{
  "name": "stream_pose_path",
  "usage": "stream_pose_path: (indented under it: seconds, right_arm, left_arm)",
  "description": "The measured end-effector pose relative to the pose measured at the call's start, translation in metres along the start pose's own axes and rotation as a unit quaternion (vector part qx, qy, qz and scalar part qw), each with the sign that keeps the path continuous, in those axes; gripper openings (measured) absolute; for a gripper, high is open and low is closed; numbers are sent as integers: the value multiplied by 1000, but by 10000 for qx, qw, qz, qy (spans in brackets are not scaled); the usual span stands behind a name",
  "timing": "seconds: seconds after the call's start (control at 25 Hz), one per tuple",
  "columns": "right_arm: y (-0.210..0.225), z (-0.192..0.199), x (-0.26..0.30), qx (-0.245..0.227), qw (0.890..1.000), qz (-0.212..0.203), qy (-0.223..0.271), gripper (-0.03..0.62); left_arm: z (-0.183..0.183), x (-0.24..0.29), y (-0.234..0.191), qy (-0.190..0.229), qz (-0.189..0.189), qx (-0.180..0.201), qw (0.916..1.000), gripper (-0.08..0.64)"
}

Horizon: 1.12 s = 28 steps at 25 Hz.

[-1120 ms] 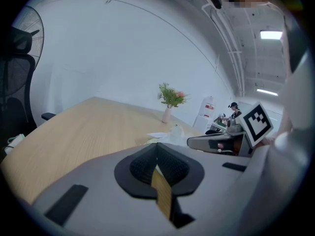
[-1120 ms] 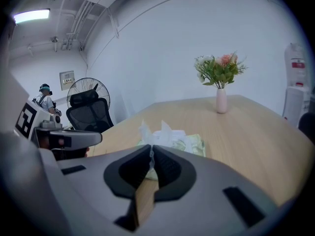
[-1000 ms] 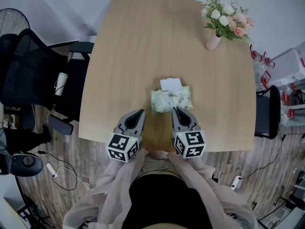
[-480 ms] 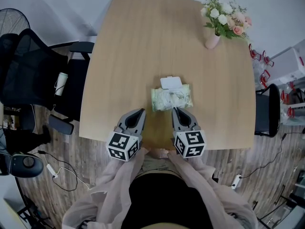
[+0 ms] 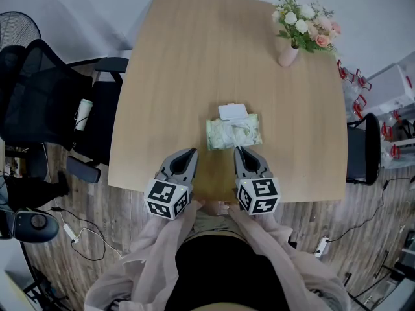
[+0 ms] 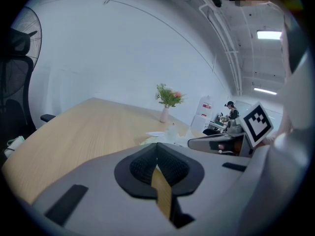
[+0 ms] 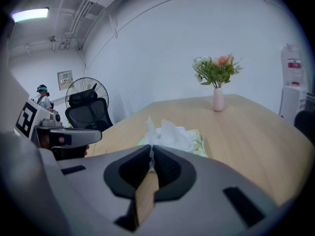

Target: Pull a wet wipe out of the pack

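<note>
The pack (image 5: 253, 135) lies mid-counter (image 5: 194, 63), with a wet wipe (image 5: 230, 133) bunched out of its top. The right gripper (image 5: 241, 151) has its fingers closed, it seems on a corner of the wipe. The left gripper (image 5: 192, 152) is closed on nothing. I would pull slowly upward while the left one holds the pack down.

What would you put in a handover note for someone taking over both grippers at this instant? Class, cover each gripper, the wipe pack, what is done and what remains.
Left gripper: jaws together, empty, over the table near its front edge, left of the pack.
Right gripper: jaws together, tips at the near edge of the wipe pack; whether they pinch the wipe cannot be told.
Pack: flat mid-table, white lid flipped open on the far side.
Done: a wet wipe stands bunched out of the opening.
Left: draw it fully clear, probably with the left gripper steadying the pack.
</note>
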State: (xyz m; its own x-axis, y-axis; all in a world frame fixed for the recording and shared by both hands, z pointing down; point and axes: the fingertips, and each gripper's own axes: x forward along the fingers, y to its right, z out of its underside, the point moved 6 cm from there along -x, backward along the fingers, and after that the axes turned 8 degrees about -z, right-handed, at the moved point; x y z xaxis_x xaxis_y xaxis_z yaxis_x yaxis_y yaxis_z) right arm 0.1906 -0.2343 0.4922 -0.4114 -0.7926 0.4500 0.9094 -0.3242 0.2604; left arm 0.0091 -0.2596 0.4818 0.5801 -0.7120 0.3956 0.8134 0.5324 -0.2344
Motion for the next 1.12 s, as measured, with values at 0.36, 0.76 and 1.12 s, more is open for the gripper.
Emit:
stream_pose_path:
  seconds: [0.36,0.76,1.12]
  right_arm:
    - [-3,2,-3,14,10000,39,9,20]
    - [-5,5,-7,41,10000,74,13,20]
    - [-8,10,-12,77,9999,121,13,20]
  left_arm:
    - [1,-2,0,8,39,24,10000,9]
    - [3,-6,2,-3,61,28,10000,9]
    - [6,-9,2,-21,77,35,10000,9]
